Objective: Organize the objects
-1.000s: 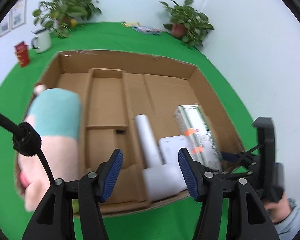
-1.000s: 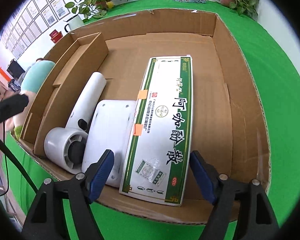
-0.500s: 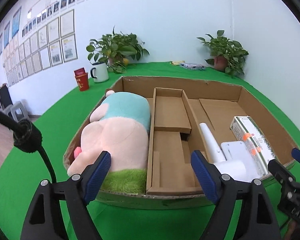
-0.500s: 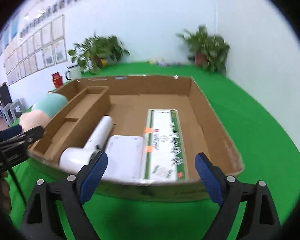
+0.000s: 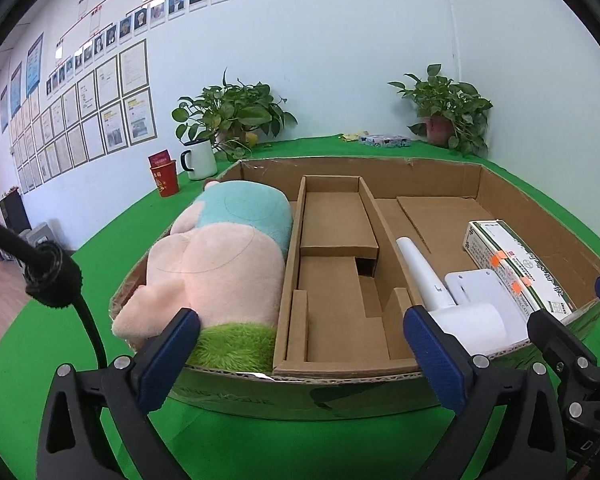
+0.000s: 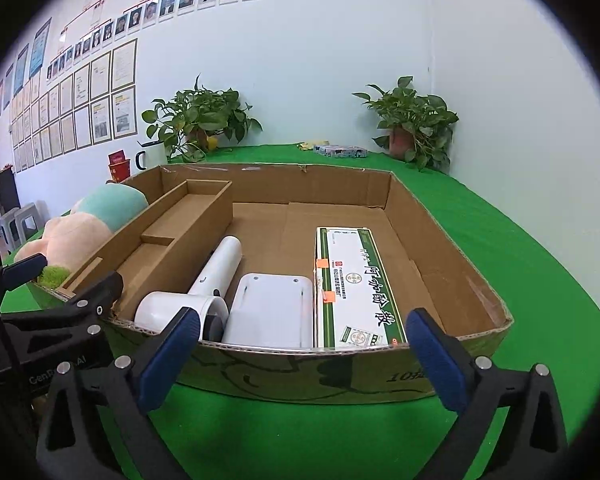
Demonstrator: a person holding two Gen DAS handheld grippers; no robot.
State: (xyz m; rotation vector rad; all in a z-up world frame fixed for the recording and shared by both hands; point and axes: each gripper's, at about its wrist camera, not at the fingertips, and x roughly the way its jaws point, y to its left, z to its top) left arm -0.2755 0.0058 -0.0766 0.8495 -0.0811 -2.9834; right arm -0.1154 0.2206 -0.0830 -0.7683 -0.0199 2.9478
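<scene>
A shallow cardboard box point(image 5: 340, 396) sits on a green table point(image 5: 80, 276), seen from two cameras held just outside its near wall. A second ago both grippers hung over the box, looking down into it; now both have drawn back and tipped up, so the wall of framed papers and two potted plants point(image 5: 230, 114) show behind.

In the left view, the left gripper point(image 5: 300, 356) has its blue-padded jaws opening to their widest, with nothing between them. A pink and teal plush toy point(image 5: 220, 264) fills the compartment at 9 o'clock; the cardboard divider insert point(image 5: 332, 280) at centre looks empty.

In the right view, the right gripper point(image 6: 300, 356) is likewise opening wide and holds nothing. At 12 o'clock from it, inside the box, lie a white hair dryer point(image 6: 204, 292), a flat white device point(image 6: 270, 308) — possibly a router, hard to tell — and a green-and-white carton point(image 6: 356, 288) with Chinese lettering, side by side and touching.

With everything boxed and both hands released, the organizing appears finished, or nearly so.
</scene>
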